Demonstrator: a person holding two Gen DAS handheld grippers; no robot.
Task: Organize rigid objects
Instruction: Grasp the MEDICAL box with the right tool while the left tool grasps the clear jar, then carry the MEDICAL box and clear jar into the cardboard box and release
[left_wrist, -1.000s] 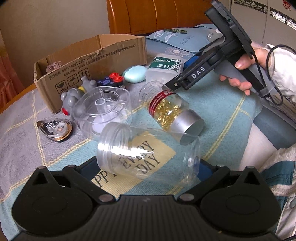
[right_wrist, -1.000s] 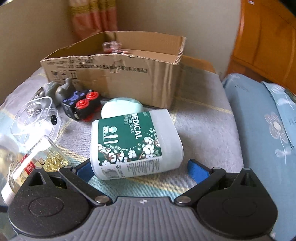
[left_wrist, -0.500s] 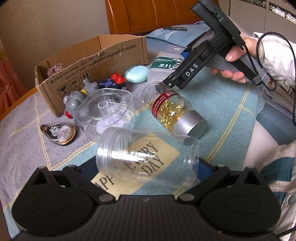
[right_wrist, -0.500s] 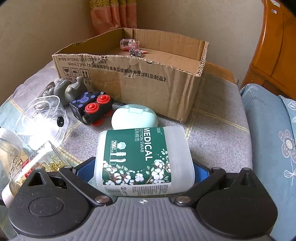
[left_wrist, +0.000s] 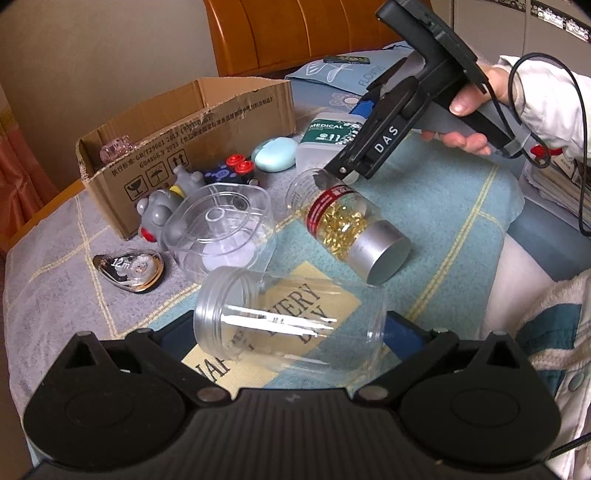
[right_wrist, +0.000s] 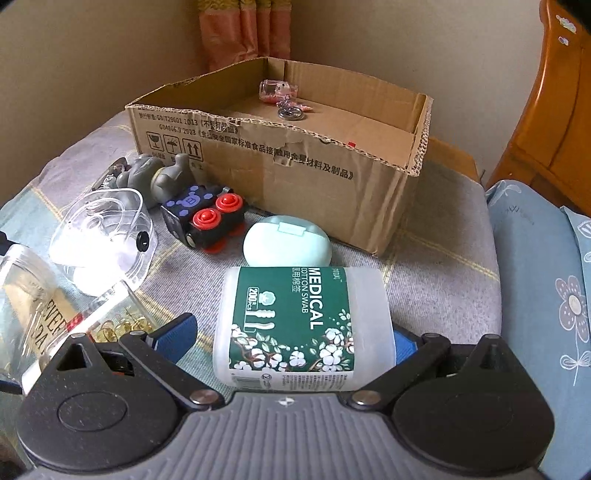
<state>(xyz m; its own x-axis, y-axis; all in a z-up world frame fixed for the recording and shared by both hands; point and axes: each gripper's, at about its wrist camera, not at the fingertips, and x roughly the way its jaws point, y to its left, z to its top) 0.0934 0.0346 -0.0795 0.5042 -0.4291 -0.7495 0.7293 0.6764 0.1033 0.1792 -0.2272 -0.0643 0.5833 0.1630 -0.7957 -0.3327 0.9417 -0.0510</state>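
An empty clear plastic jar (left_wrist: 291, 325) lies on its side between the open fingers of my left gripper (left_wrist: 291, 332). A white cotton swab box with a green MEDICAL label (right_wrist: 299, 325) lies between the open fingers of my right gripper (right_wrist: 291, 336); the left blue pad stands apart from it. It also shows in the left wrist view (left_wrist: 325, 138) under the right gripper (left_wrist: 365, 110). An open cardboard box (right_wrist: 295, 158) stands behind, with a small pink trinket (right_wrist: 280, 92) inside.
On the cloth lie a capsule bottle with a silver cap (left_wrist: 351, 225), a clear round container (left_wrist: 218, 229), a grey hippo toy (right_wrist: 162, 177), a black toy train with red buttons (right_wrist: 207, 218), a mint case (right_wrist: 286, 240) and a tape measure (left_wrist: 129, 269). A wooden headboard (left_wrist: 295, 33) stands behind.
My right gripper has moved forward around the swab box and lifted its view, so the cardboard box interior shows. My left gripper has barely moved around the clear jar.
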